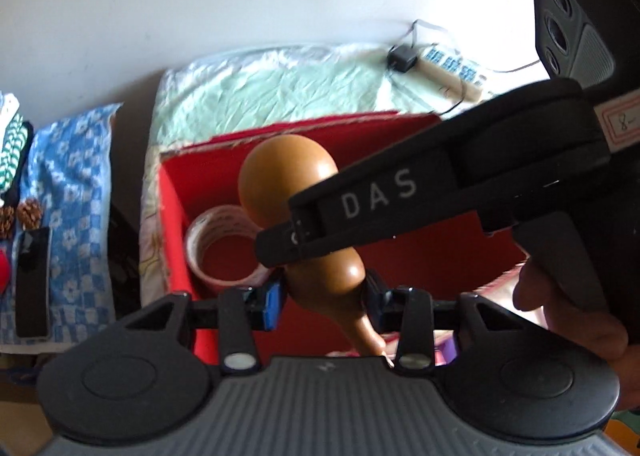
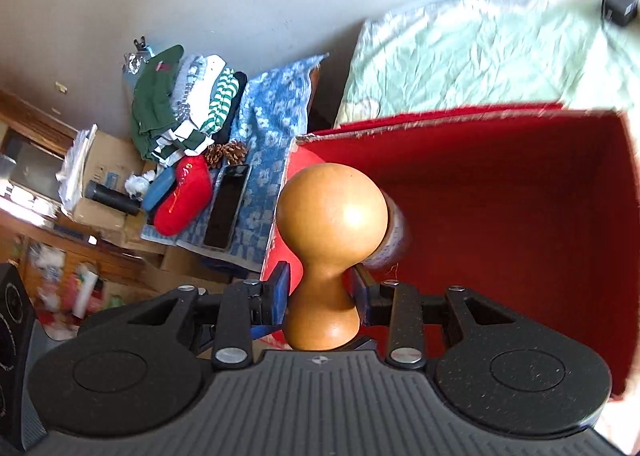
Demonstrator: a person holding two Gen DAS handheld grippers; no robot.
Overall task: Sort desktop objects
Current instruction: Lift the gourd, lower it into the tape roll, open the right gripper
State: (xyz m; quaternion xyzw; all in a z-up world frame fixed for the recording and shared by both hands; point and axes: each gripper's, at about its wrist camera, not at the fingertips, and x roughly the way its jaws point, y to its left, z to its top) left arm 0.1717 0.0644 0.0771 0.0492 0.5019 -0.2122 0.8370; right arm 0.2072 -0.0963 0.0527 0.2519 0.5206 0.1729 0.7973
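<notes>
A smooth brown gourd (image 1: 286,172) hangs over the open red box (image 1: 440,256), big bulb pointing away. My left gripper (image 1: 324,302) is shut on its small lower bulb, blue pads on either side. My right gripper (image 2: 320,288) is shut on the gourd (image 2: 332,212) at its narrow waist. In the left wrist view the right gripper's black finger (image 1: 360,212) crosses in front of the waist from the right, held by a hand (image 1: 560,320). A roll of clear tape (image 1: 224,248) lies in the box's near left corner; the gourd half hides the tape (image 2: 394,232) in the right wrist view.
The red box's walls (image 2: 520,128) stand on a pale green sheet (image 1: 272,88). A power strip (image 1: 452,72) with a black adapter (image 1: 402,58) lies behind. To the left, a blue floral cloth (image 2: 272,128) bears a black phone (image 2: 226,212), pine cones (image 2: 226,152), a red plush (image 2: 184,200) and folded clothes (image 2: 188,108).
</notes>
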